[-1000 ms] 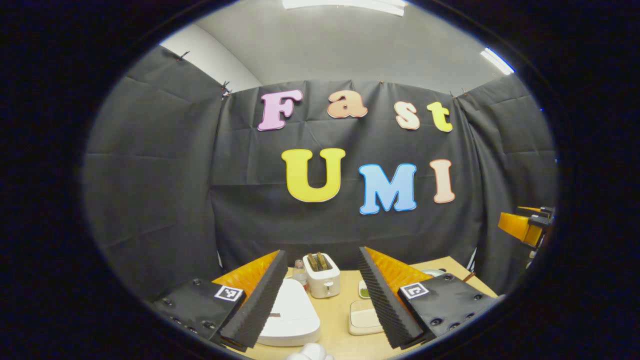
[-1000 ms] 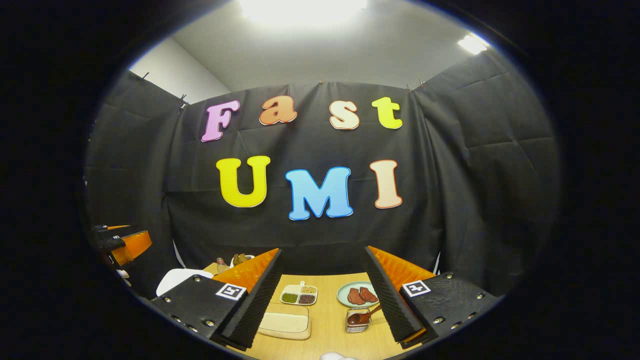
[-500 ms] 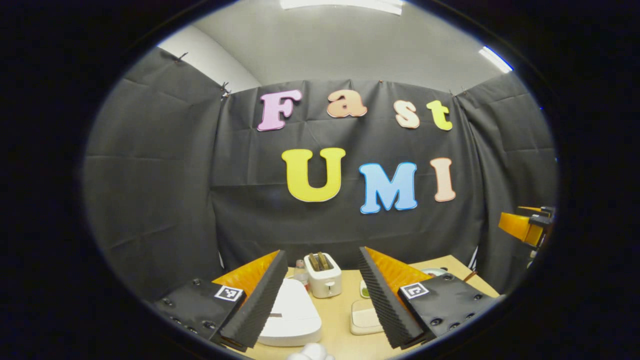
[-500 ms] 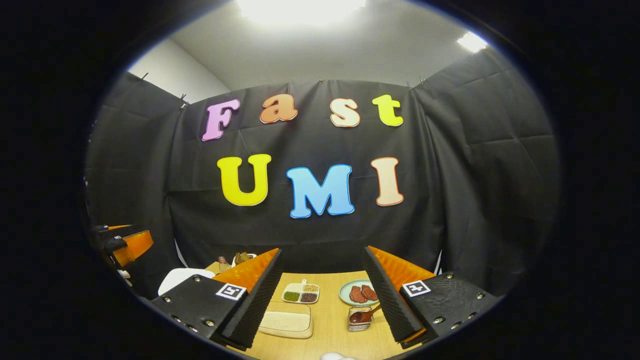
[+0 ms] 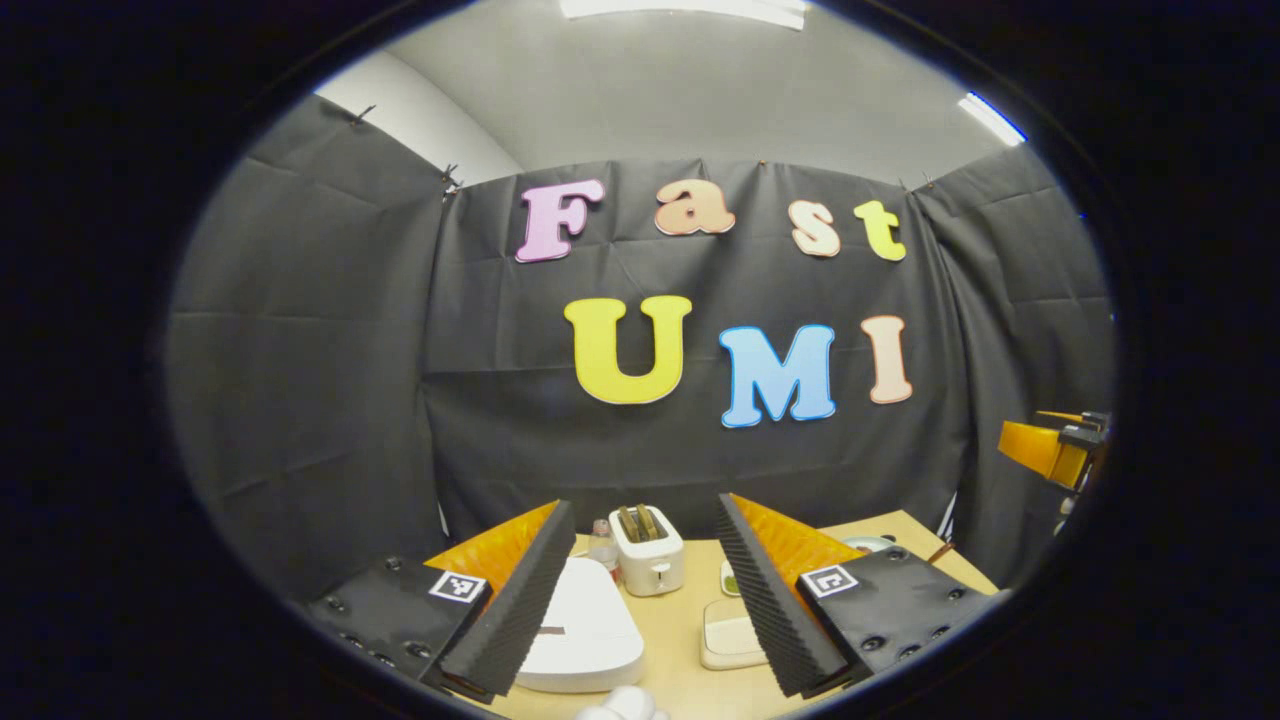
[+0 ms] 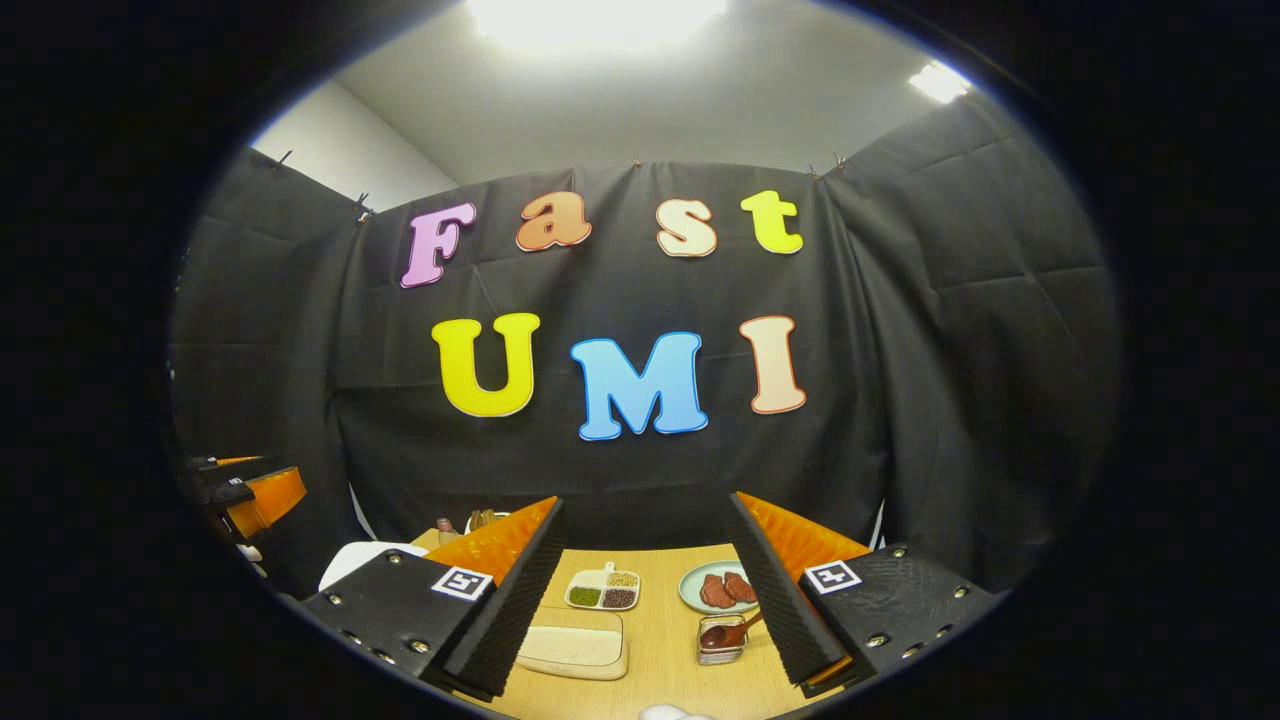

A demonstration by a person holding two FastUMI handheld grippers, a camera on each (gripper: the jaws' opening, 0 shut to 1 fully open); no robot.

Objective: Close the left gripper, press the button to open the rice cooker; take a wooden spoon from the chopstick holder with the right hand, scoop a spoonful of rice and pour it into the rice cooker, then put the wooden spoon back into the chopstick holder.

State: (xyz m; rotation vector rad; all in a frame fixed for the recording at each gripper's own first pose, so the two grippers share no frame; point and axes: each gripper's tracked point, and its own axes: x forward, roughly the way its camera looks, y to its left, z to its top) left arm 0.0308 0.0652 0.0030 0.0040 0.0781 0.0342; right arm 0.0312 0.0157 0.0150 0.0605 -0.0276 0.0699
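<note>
Overhead, both grippers' jaws gape above the rice cooker (image 5: 585, 630).

The rice cooker (image 5: 583, 630) is white, and the toaster (image 5: 647, 551) is white too. The table (image 6: 668, 640) is light brown wood. A green plate (image 6: 700, 582) has red-brown meat (image 6: 728, 590) on it. The wooden spoon (image 6: 728, 632) is dark red-brown. A white dish (image 6: 601, 591) holds green, yellow and dark beans. The tray (image 6: 574, 646) is cream.

White rice cooker (image 5: 585, 630) lid down; wooden spoon (image 6: 728, 631) apparently in holder (image 6: 718, 641).
</note>
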